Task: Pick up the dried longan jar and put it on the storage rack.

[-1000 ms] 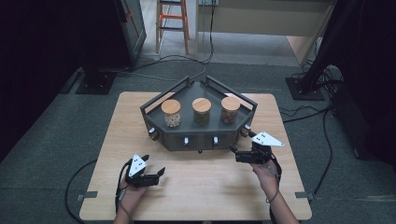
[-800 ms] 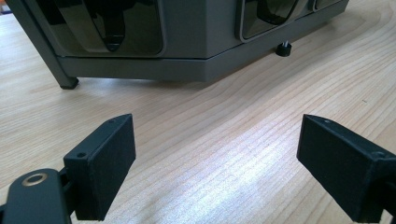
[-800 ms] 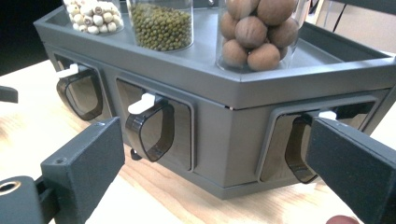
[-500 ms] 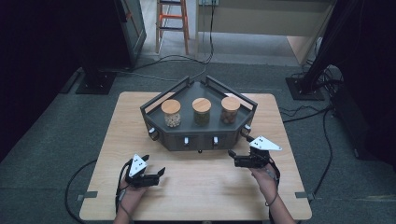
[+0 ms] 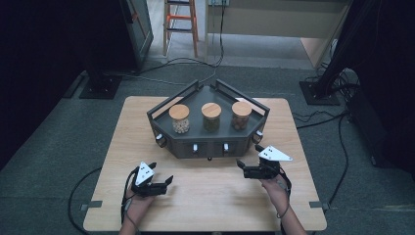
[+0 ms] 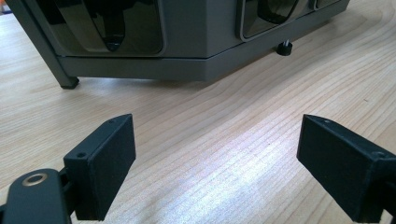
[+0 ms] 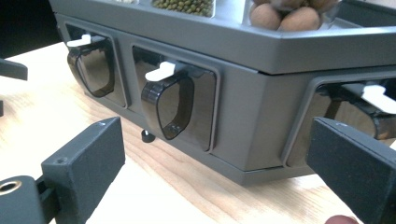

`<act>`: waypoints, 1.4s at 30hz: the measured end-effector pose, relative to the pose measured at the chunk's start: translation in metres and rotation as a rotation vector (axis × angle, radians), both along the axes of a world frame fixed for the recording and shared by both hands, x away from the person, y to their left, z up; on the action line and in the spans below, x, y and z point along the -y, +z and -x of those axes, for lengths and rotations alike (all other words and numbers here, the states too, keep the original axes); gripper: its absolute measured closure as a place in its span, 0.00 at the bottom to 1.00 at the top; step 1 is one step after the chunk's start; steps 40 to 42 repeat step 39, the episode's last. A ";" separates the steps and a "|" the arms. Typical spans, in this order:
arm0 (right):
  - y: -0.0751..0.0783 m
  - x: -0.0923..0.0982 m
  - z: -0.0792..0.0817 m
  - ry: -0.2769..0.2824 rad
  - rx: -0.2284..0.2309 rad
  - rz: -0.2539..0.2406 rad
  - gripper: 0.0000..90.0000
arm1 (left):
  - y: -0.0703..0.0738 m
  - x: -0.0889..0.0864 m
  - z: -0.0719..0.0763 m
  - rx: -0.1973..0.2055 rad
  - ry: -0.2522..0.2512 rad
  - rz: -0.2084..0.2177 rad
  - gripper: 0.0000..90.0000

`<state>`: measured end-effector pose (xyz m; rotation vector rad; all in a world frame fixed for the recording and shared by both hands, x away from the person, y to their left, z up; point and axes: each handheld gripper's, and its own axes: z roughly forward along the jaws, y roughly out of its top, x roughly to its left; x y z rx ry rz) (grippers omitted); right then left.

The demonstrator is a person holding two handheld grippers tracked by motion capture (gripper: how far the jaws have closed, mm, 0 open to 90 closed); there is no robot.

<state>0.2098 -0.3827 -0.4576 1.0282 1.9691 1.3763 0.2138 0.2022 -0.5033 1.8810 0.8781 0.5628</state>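
The right tongs stand wide apart with nothing between them, hovering just in front of the dispenser, level with its row of front spouts. The left tongs are likewise apart and empty, low over the tabletop and farther back from the dispenser's front left edge.

The dispenser sits at the middle of the tabletop with three lidded jars standing on its top tray.

Judging from here, the risk is a skewed approach: if the right tongs close beside the small white lever rather than on it, they could slip off, or push the whole dispenser back and rock the jars.

The right gripper view reveals those levers and the dark spout beneath; the high view reduces them to pale dots, yet alone gives the jars' lids. The left gripper view adds the dispenser's foot.
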 end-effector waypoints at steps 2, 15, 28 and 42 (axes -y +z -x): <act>-0.003 0.000 0.000 0.005 0.000 -0.004 0.05 | 0.000 0.000 0.000 -0.001 0.001 0.001 0.13; -0.018 0.000 -0.002 0.011 -0.010 -0.014 0.05 | -0.001 0.000 0.000 0.002 0.004 0.007 0.13; -0.033 0.003 -0.001 0.017 -0.005 -0.015 0.05 | -0.001 0.000 0.001 0.006 0.009 0.005 0.13; -0.046 0.014 -0.002 0.024 -0.031 -0.086 0.05 | -0.001 0.000 0.001 0.007 0.007 0.003 0.13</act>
